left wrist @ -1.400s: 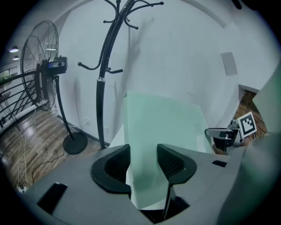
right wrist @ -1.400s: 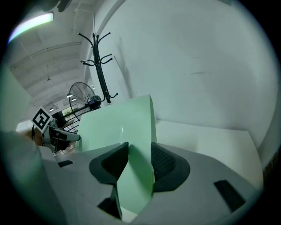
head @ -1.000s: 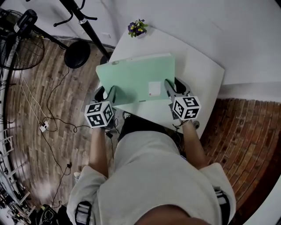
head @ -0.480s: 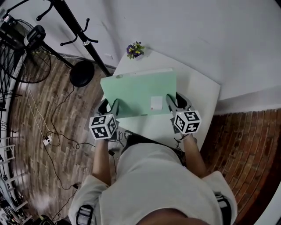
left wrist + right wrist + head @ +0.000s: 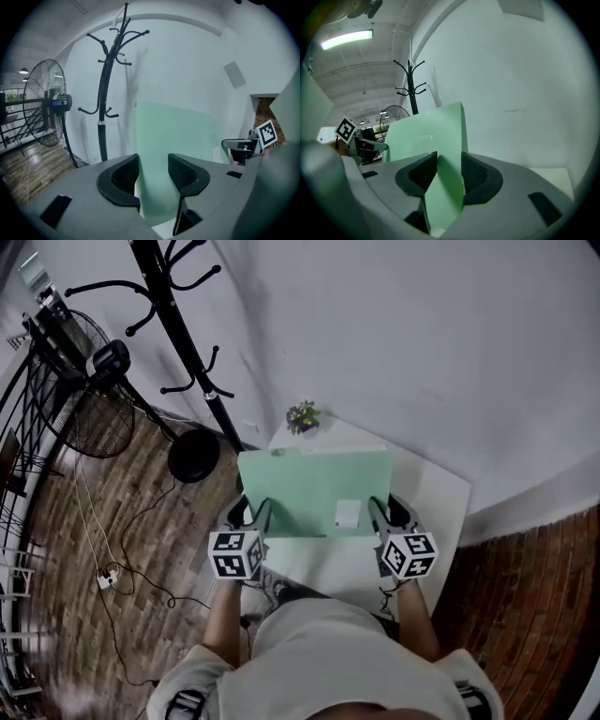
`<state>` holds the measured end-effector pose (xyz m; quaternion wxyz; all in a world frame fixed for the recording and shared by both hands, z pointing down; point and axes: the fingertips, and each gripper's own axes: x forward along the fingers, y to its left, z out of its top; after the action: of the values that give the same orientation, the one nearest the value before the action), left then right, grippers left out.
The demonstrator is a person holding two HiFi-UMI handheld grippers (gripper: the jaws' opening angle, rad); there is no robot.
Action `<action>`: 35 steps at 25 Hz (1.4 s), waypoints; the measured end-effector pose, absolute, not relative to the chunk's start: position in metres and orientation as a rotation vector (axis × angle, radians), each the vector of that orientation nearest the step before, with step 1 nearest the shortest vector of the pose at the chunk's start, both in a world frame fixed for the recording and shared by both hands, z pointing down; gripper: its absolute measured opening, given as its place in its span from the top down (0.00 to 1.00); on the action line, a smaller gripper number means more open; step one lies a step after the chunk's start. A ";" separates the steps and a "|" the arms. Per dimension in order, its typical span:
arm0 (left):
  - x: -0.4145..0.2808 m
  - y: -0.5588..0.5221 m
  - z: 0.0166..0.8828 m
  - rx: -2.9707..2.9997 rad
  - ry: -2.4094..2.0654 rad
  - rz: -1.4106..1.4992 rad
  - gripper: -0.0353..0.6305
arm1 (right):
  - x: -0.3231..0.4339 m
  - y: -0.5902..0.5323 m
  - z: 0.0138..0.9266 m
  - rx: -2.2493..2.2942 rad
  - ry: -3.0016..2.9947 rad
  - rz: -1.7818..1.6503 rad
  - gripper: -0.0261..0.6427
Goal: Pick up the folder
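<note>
Green folder [image 5: 314, 486], held by left hand-held gripper [image 5: 253, 517] and right hand-held gripper [image 5: 387, 513], flowers [image 5: 302, 415] on table [image 5: 433, 507]

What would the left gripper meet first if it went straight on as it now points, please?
The left gripper clamps the folder; beyond it, probably the white wall, though depth is unclear.

The folder [image 5: 314, 488] is seen in mint green with a white label [image 5: 347, 514]; the bench [image 5: 436, 502] is white, the floor [image 5: 75, 521] patterned in brown brick, the coat stand [image 5: 187, 343] black.
</note>
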<state>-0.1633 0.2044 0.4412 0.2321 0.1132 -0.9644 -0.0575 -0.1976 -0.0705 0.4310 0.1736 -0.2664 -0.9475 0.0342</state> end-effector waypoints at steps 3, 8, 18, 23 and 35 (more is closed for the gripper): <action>-0.170 0.202 0.426 0.328 -2.678 -0.142 0.63 | -0.201 -0.073 0.417 -0.753 -2.726 0.093 0.72; -0.165 0.195 0.412 0.336 -2.716 -0.111 0.63 | -0.193 -0.080 0.408 -0.762 -2.756 0.065 0.72; -0.161 0.189 0.401 0.371 -2.756 -0.071 0.63 | -0.186 -0.087 0.395 -0.762 -2.784 0.068 0.72; -0.163 0.188 0.397 0.376 -2.770 -0.076 0.63 | -0.186 -0.087 0.389 -0.765 -2.798 0.060 0.72; -0.170 0.185 0.383 0.387 -2.816 -0.035 0.63 | -0.186 -0.092 0.376 -0.755 -2.837 0.039 0.72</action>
<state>-0.1700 0.1847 0.3834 0.1487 0.1347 -0.9796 -0.0121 -0.1856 -0.0919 0.3757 0.1028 -0.2559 -0.9611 0.0133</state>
